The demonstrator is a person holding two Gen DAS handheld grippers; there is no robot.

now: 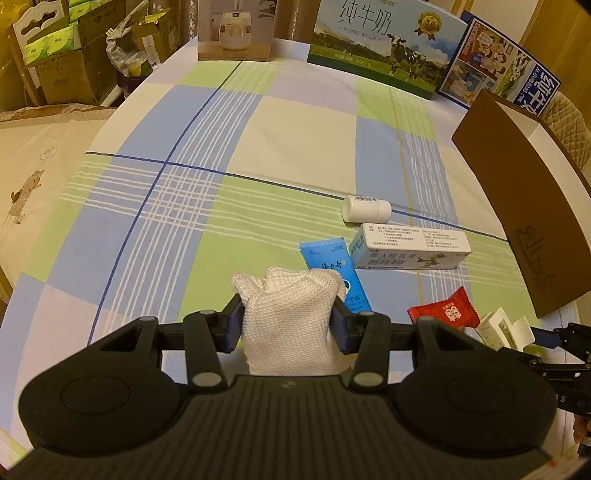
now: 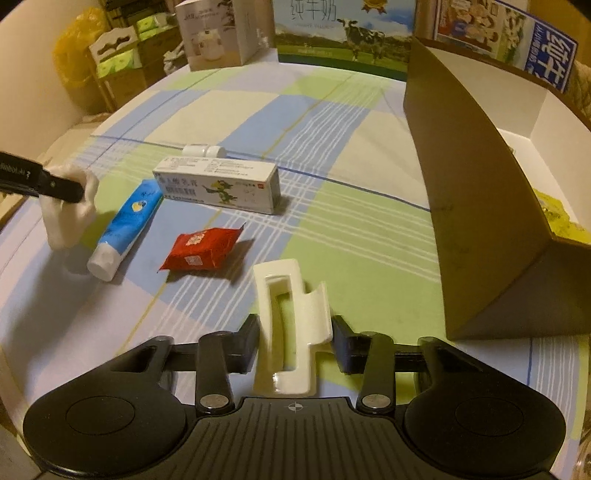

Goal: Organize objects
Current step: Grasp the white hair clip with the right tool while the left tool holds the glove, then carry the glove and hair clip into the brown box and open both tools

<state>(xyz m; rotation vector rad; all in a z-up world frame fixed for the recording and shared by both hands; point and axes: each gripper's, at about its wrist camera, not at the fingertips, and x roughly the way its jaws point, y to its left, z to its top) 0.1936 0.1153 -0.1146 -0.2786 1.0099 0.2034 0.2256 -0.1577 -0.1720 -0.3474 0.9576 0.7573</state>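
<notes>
My left gripper (image 1: pixel 287 309) is shut on a white woven pouch (image 1: pixel 288 332), which stands upright between its pads; the right wrist view shows the pouch (image 2: pixel 70 221) at far left. My right gripper (image 2: pixel 295 334) is shut on a white plastic clip (image 2: pixel 314 321), with a pad against each side. On the checked cloth lie a blue tube (image 2: pixel 125 225), a white medicine box (image 2: pixel 221 181), a small white bottle (image 2: pixel 203 150) and a red candy packet (image 2: pixel 201 249). An open brown box (image 2: pixel 480 206) stands at the right.
Milk cartons (image 1: pixel 384 48) and a humidifier box (image 1: pixel 234 29) line the table's far edge. Yellow items (image 2: pixel 554 218) lie inside the brown box. The rounded table edge (image 1: pixel 110 122) falls away on the left, with stacked cardboard boxes (image 1: pixel 70 74) beyond it.
</notes>
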